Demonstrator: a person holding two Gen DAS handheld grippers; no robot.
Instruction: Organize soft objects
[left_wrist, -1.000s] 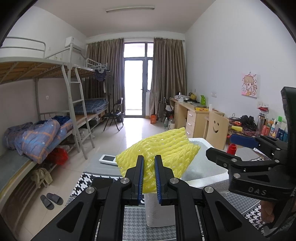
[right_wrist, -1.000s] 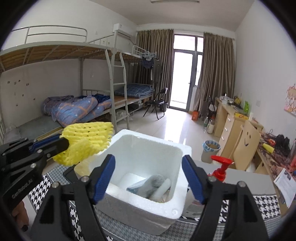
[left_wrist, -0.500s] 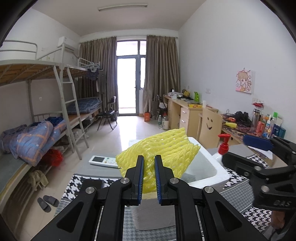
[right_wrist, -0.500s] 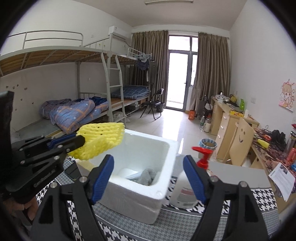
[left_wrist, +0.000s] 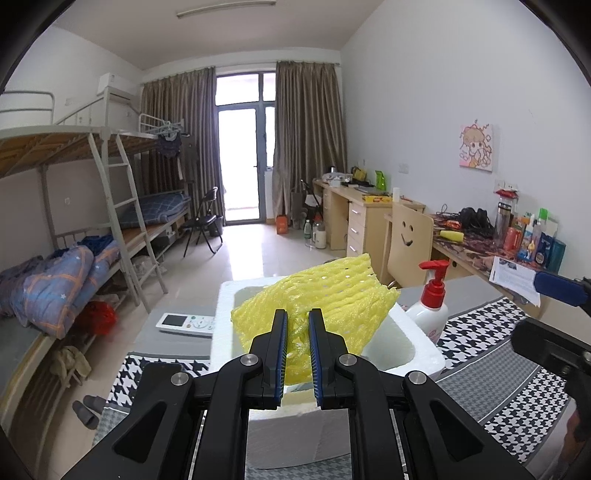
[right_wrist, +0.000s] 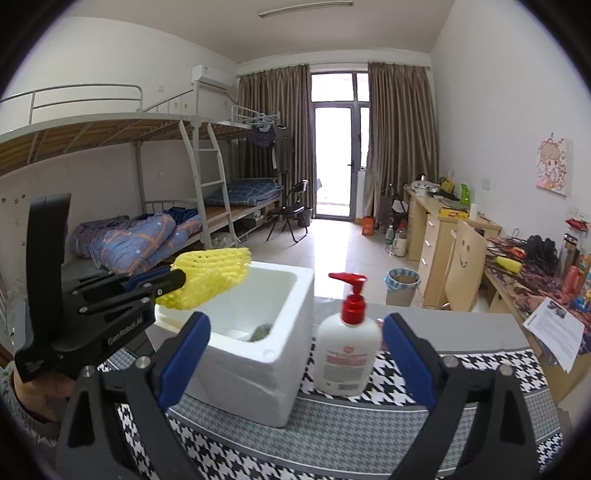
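My left gripper (left_wrist: 296, 321) is shut on a yellow foam net (left_wrist: 325, 295) and holds it above the near left rim of a white foam box (left_wrist: 424, 354). In the right wrist view the left gripper (right_wrist: 173, 280) holds the net (right_wrist: 214, 275) over the box (right_wrist: 255, 376), with a grey soft item (right_wrist: 263, 330) lying inside. My right gripper (right_wrist: 295, 339) is wide open and empty, in front of the box and a white pump bottle (right_wrist: 349, 350) with a red top.
The box and bottle (left_wrist: 430, 310) stand on a houndstooth cloth (right_wrist: 332, 435) over a grey table. A white remote (left_wrist: 186, 325) lies on the table's left. Beyond are bunk beds (right_wrist: 147, 236), desks (right_wrist: 439, 229) and a bin (right_wrist: 402, 286).
The right gripper has pulled back and swung right, so the box sits left of it and the pump bottle centres between its fingers. The left gripper still holds the net, a little lower over the box.
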